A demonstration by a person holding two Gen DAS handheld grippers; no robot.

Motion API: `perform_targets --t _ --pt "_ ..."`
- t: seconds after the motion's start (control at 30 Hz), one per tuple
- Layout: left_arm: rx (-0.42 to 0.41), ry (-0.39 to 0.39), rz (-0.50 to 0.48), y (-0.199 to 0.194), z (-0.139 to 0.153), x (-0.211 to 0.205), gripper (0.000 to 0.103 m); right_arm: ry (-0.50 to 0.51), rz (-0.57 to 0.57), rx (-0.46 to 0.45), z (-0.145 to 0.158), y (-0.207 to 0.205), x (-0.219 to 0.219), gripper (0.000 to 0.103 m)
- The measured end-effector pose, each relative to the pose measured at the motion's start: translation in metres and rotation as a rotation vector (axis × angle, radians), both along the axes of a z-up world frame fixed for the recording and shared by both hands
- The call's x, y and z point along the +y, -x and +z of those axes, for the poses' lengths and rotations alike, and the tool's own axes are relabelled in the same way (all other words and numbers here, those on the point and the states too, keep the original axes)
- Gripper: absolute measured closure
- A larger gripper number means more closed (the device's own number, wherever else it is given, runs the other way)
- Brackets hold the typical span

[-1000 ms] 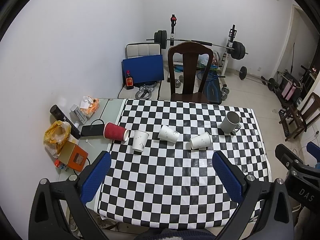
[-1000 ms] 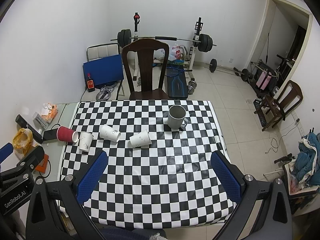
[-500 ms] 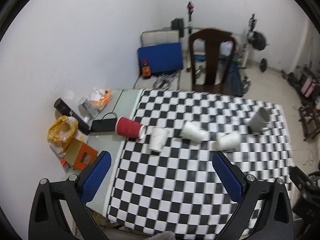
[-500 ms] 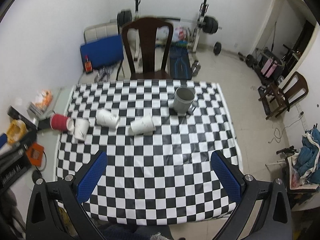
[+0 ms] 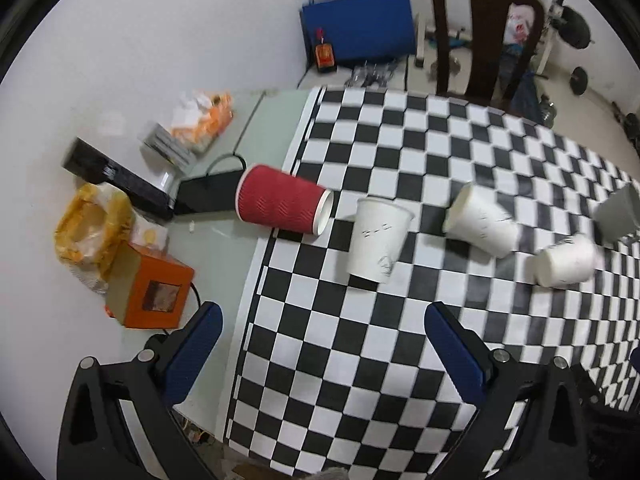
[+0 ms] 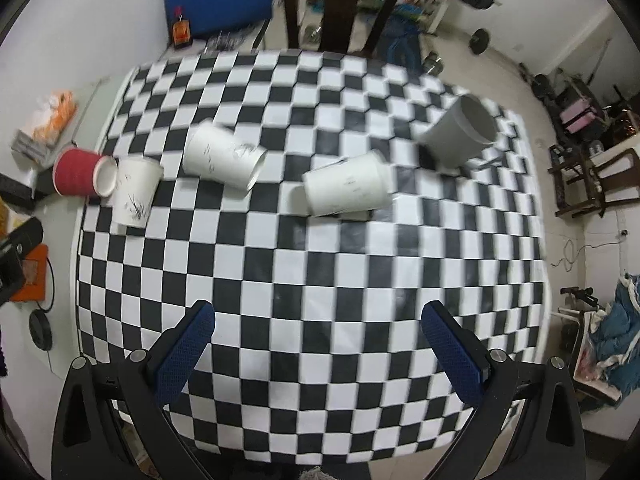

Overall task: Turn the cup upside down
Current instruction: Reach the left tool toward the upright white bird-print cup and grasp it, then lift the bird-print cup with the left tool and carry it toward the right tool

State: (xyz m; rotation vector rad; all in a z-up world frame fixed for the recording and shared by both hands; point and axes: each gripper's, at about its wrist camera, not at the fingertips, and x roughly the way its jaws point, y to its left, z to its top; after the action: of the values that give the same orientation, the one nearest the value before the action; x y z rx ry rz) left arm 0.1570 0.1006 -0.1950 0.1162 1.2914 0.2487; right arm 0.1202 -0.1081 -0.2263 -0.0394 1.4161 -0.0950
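Observation:
A row of cups sits on the checkered tablecloth [image 5: 400,360]. A red ribbed cup [image 5: 282,199] lies on its side at the cloth's left edge. A white paper cup [image 5: 376,240] stands upright beside it. Two more white paper cups [image 5: 482,220] [image 5: 566,261] lie on their sides. A grey mug [image 6: 460,132] stands upright at the right. My left gripper [image 5: 322,336] is open and empty, above the table in front of the red and upright white cups. My right gripper [image 6: 318,332] is open and empty, well short of the fallen cup [image 6: 346,188].
Left of the cloth lie an orange box [image 5: 150,292], a yellow bag [image 5: 90,224], a black bar [image 5: 116,178] and a power brick with cable [image 5: 208,196]. A dark wooden chair [image 5: 486,32] stands at the table's far side. Gym weights stand behind it.
Both grippers have moved down and forward toward the table, so the cups look larger. The left view has swung toward the left end of the row. No cup has moved.

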Motion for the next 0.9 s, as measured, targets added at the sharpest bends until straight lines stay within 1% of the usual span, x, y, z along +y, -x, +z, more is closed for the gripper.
perform_targets --t 0.1,0.17,0.2,0.3,0.37,0.4,0.47,0.53,0.6,0.63,0.67,0.7,0.77,0.9 --pt "0.048 0.023 0.018 -0.020 -0.032 0.013 0.000 0.003 0.011 0.035 -0.026 -0.011 0.013 0.000" --pt "0.070 0.049 0.023 -0.030 -0.047 0.017 0.000 0.011 0.013 0.061 -0.047 -0.020 0.021 0.000" --pt "0.076 0.063 0.018 -0.037 -0.056 0.019 0.000 0.008 0.009 0.081 -0.063 -0.029 0.026 0.000" --pt "0.098 0.094 -0.013 -0.051 -0.077 0.018 0.000 0.001 -0.007 0.129 -0.094 -0.038 0.033 0.000" --pt "0.125 0.115 -0.056 -0.060 -0.092 0.014 0.000 -0.004 -0.024 0.162 -0.111 -0.042 0.034 0.000" --pt "0.141 0.111 -0.078 -0.066 -0.102 0.010 0.001 -0.009 -0.034 0.178 -0.120 -0.045 0.034 0.000" --pt "0.161 0.099 -0.108 -0.074 -0.115 0.004 0.008 -0.003 -0.047 0.201 -0.132 -0.047 0.032 0.000" --pt "0.180 0.093 -0.131 -0.079 -0.127 0.001 0.009 -0.004 -0.060 0.221 -0.140 -0.048 0.029 0.000" --pt "0.188 0.084 -0.145 -0.082 -0.137 -0.003 0.012 -0.001 -0.074 0.234 -0.150 -0.052 0.027 0.000" --pt "0.192 0.082 -0.150 -0.082 -0.140 -0.003 0.016 -0.002 -0.078 0.238 -0.153 -0.052 0.026 0.000" --pt "0.195 0.078 -0.155 -0.083 -0.144 -0.004 0.022 -0.001 -0.081 0.242 -0.156 -0.053 0.025 0.000" --pt "0.200 0.074 -0.157 -0.084 -0.147 -0.005 0.025 0.003 -0.086 0.245 -0.160 -0.055 0.024 0.000" --pt "0.207 0.072 -0.160 -0.086 -0.154 -0.005 0.043 0.004 -0.091 0.252 -0.166 -0.056 0.022 0.000" --pt "0.173 0.061 -0.167 -0.086 -0.153 -0.003 0.046 0.010 -0.098 0.254 -0.176 -0.053 0.018 0.000"
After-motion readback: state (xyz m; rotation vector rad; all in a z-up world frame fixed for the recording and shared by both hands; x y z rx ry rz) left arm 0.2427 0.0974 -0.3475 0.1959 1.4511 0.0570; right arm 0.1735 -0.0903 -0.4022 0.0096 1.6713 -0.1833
